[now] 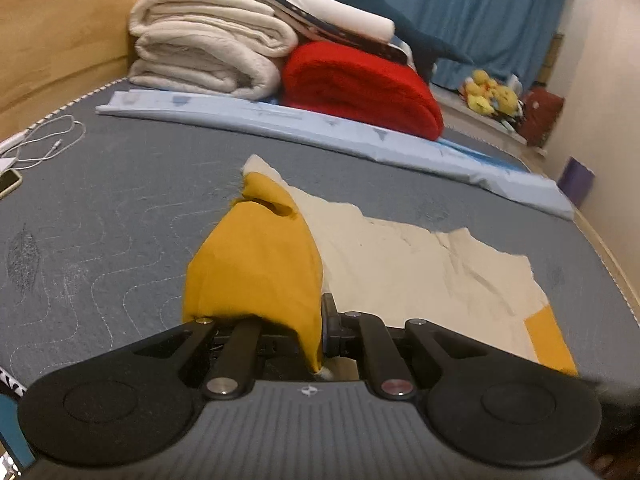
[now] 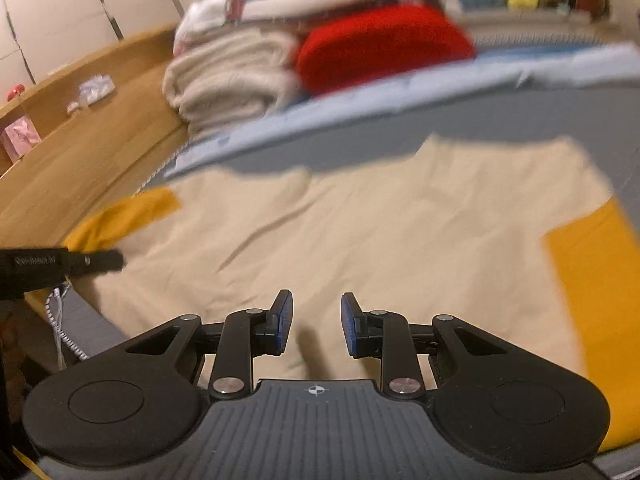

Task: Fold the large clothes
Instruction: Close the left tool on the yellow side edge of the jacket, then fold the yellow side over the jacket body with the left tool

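Observation:
A cream shirt (image 1: 400, 264) with mustard-yellow sleeves lies spread on the grey mattress (image 1: 100, 220). My left gripper (image 1: 316, 320) is shut on one yellow sleeve (image 1: 256, 264), which is lifted and drapes over its left finger. The other yellow sleeve (image 1: 548, 344) lies flat at the right. In the right wrist view the shirt (image 2: 360, 220) fills the middle, blurred. My right gripper (image 2: 316, 320) hovers over the cream body, jaws apart with nothing between the blue pads (image 2: 284, 320). The left gripper (image 2: 100, 261) shows at the left edge beside a yellow sleeve (image 2: 128, 216).
Folded cream blankets (image 1: 208, 52), a red blanket (image 1: 360, 84) and other bedding are stacked at the far side. A light blue folded sheet (image 1: 320, 132) runs across behind the shirt. A wooden headboard (image 1: 52, 40) stands left; a phone (image 1: 8, 184) and white cable (image 1: 48, 140) lie near it.

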Action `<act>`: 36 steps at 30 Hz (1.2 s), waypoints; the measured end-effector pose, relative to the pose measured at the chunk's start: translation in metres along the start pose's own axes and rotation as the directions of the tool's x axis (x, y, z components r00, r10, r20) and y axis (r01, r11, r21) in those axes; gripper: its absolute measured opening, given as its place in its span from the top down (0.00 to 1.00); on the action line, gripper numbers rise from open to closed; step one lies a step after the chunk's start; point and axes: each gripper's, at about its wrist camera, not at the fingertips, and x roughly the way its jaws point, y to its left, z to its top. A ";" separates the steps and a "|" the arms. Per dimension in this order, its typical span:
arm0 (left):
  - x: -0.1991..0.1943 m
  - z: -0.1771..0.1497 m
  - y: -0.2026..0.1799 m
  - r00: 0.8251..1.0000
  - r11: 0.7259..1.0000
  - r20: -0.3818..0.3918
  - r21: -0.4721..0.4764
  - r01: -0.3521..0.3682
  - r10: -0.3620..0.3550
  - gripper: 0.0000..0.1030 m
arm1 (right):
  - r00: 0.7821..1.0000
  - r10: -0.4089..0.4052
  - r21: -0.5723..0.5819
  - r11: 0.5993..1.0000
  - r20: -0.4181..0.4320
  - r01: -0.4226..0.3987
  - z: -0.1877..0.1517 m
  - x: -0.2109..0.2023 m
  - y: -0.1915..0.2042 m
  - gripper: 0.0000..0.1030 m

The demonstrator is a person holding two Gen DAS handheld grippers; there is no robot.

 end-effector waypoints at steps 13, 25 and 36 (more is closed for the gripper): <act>0.013 -0.005 -0.050 0.995 0.985 -0.015 0.145 -0.091 0.094 0.90 | 0.997 -0.067 -0.072 0.995 0.027 0.069 -0.003 -0.002 0.005 0.74; 0.006 -0.004 -0.158 0.990 0.937 0.135 0.340 -0.076 0.032 0.92 | 0.929 -0.232 -0.035 0.967 0.289 0.252 0.000 -0.127 -0.105 0.74; 0.028 -0.083 -0.331 0.942 0.699 0.057 0.685 0.205 -0.332 0.92 | 0.881 -0.328 0.055 0.942 0.340 0.330 -0.022 -0.180 -0.169 0.63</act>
